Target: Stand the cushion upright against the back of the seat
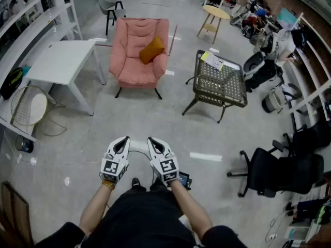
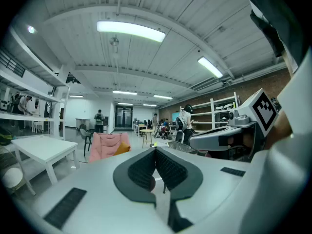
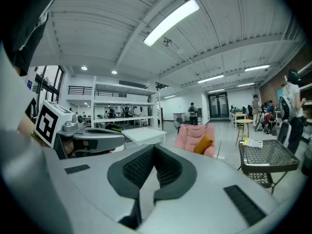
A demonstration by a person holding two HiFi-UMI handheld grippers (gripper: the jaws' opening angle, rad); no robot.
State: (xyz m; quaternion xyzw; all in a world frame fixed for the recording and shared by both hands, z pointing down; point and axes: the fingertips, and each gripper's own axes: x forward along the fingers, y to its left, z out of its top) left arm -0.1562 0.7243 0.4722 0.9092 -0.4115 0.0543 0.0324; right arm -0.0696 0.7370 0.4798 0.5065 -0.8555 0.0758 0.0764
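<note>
path: floor (image 1: 151,119) to armchair (image 1: 135,37) open | flanks: white table (image 1: 62,61), mesh table (image 1: 221,82)

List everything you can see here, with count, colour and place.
armchair: one, pink, far middle of floor
cushion: one, orange, tilted on armchair seat by an armrest
desk: one, white, left of armchair
mesh table: one, dark, right of armchair, papers on it
round table: one, wooden, far right
office chair: one, black, near right
left claw: one, white, shut, empty, bottom middle
right claw: one, white, shut, empty, beside it
</note>
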